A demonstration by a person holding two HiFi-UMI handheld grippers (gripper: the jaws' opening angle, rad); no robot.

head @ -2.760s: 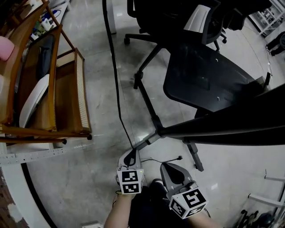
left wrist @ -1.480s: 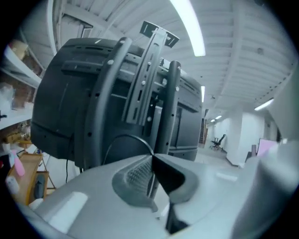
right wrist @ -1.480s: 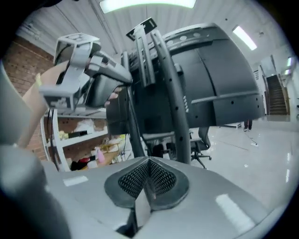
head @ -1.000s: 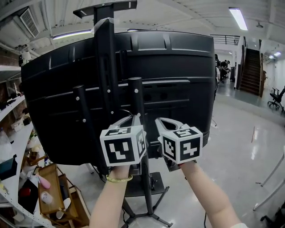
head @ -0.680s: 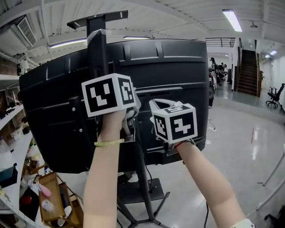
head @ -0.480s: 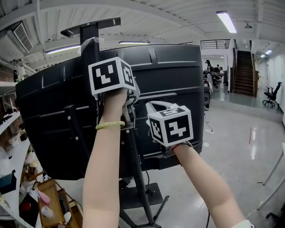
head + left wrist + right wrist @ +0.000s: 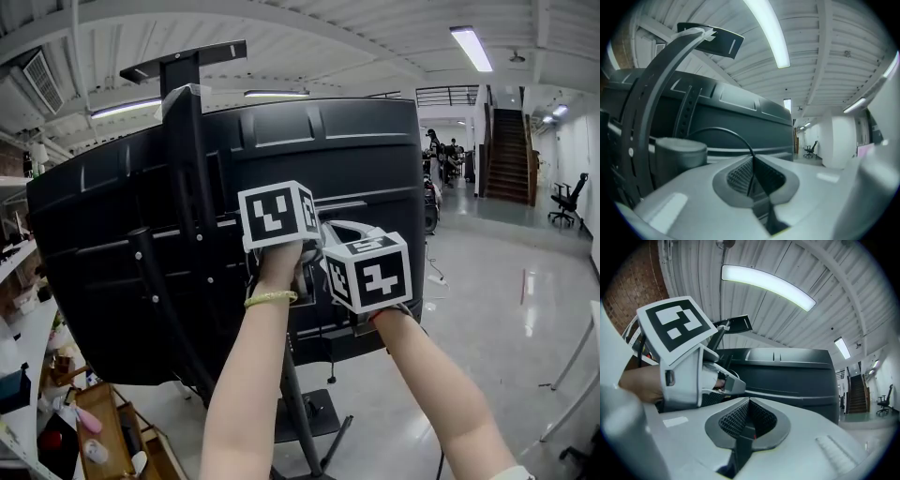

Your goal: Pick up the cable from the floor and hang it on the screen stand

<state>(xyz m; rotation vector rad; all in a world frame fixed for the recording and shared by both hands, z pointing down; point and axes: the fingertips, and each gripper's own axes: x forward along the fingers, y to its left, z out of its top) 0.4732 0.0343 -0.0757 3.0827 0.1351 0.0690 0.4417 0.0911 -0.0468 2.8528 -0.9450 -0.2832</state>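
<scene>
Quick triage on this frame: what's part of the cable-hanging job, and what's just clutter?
Job:
- cable, pinched in the left gripper
- right gripper, jaws together
- screen stand
- screen

Lying about:
- office chair
- staircase
- wooden rack

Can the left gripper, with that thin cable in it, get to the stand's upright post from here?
Probably yes. The left gripper, shut on the cable, hangs near the screen, and the post stands just to its left with nothing visible between them.
</scene>
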